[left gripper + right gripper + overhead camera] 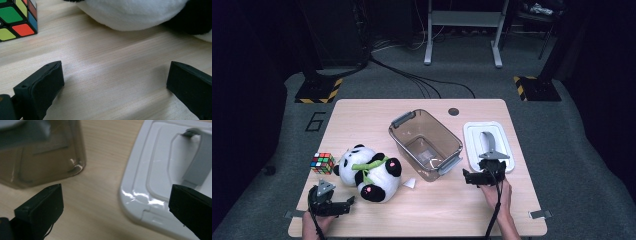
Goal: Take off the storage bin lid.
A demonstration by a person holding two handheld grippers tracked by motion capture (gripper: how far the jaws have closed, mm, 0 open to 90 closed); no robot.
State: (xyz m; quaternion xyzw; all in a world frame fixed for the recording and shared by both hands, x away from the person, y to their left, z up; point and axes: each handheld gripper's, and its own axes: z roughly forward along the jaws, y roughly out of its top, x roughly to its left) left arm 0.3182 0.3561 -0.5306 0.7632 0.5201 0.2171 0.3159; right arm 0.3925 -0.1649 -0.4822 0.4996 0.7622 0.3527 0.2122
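Where carpet meets dark room, pale wooden table (362, 112), grey floor (562, 130)

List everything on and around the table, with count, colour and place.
table: one, light wood, centre of the high view
panda plush: one, black and white with green scarf, left part
puzzle cube: one, multicoloured, left of the plush
bin: one, clear brownish with grey handles, middle, empty
lid: one, white with grey handle, right of the bin
left gripper: one, black, near the plush, open
right gripper: one, black, by the lid, open
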